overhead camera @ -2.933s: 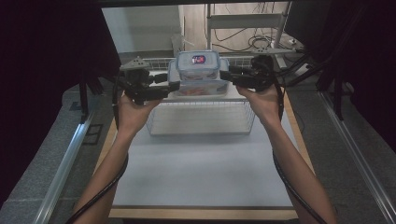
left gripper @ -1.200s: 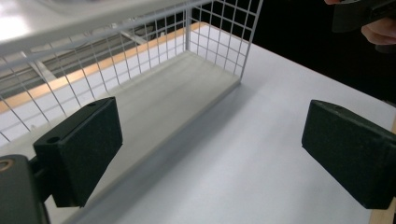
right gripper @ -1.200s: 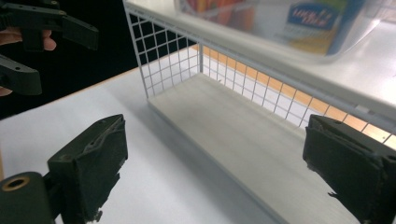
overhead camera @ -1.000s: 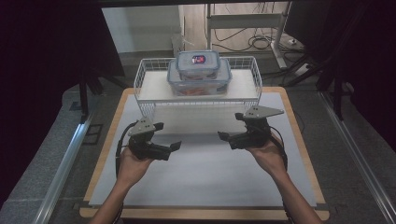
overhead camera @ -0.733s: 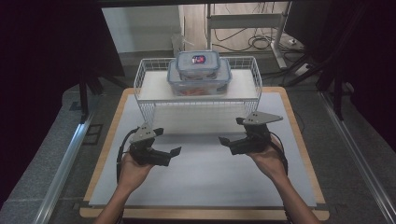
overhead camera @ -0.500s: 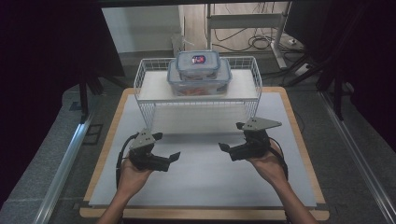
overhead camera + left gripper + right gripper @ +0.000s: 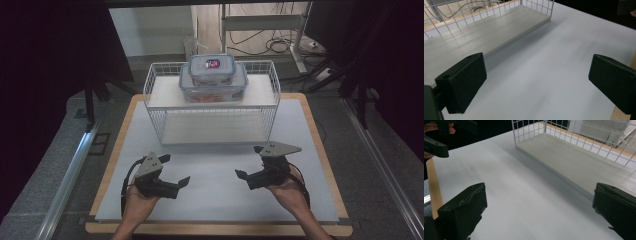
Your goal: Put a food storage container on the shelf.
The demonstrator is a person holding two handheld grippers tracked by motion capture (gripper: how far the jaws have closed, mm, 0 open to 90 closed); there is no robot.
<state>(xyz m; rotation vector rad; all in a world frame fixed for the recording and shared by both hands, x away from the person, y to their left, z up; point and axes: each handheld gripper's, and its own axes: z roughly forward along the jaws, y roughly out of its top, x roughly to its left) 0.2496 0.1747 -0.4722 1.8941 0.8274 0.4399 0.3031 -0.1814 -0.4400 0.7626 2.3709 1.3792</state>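
Stacked food containers (image 7: 213, 80) sit on the top shelf of the white wire rack (image 7: 212, 107), the small box with its printed lid label resting squarely on the larger clip-lid box, which is clear-walled and shows something reddish inside. Almost three seconds ago both grippers were pressed against that stack at the rack's top; a second ago they were already down in front of the rack, and they have since drawn farther back and lower toward the person. The left gripper (image 7: 175, 171) now hangs low over the white mat (image 7: 215, 200), well in front of the rack and off its left front corner, jaws spread wide with nothing between them. The right gripper (image 7: 250, 162) mirrors it off the rack's right front corner; its jaws have just been opening and stand at full spread, also empty. Both gripper views look across bare mat toward the rack's unoccupied lower shelf (image 7: 481, 32). Judged from this, the placing looks finished: the stack stands level, centred between the rack's side walls, untouched by either tool, and the hands appear to be retiring.
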